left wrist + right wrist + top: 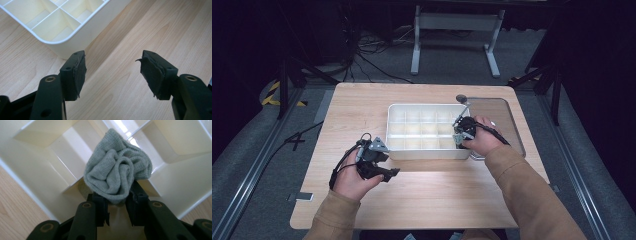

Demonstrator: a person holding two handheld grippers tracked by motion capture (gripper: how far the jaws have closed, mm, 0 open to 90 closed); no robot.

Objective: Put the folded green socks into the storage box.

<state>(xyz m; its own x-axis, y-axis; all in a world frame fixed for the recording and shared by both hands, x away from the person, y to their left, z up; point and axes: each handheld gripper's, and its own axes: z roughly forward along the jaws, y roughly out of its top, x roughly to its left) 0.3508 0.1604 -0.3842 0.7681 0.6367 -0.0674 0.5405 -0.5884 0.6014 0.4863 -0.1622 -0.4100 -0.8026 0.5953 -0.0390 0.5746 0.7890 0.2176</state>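
A white tray (398, 148) divided into several compartments sits in the middle of the wooden table. In the right gripper view a crumpled grey-green sock (117, 167) is pinched between the jaws of my right gripper (117, 200), held over the tray's dividers (71, 182). From above, my right gripper (460, 141) hangs over the tray's near right corner. My left gripper (389, 173) rests on the table just in front of the tray's near left corner. Its jaws stand wide apart with bare wood between them (113, 72), and the tray corner (65, 46) lies just beyond.
A clear flat lid (507, 117) lies at the tray's right side with a small dark round object (460, 98) near its back corner. Bare table (437, 195) stretches in front of the tray. A metal stand (457, 30) is on the floor behind the table.
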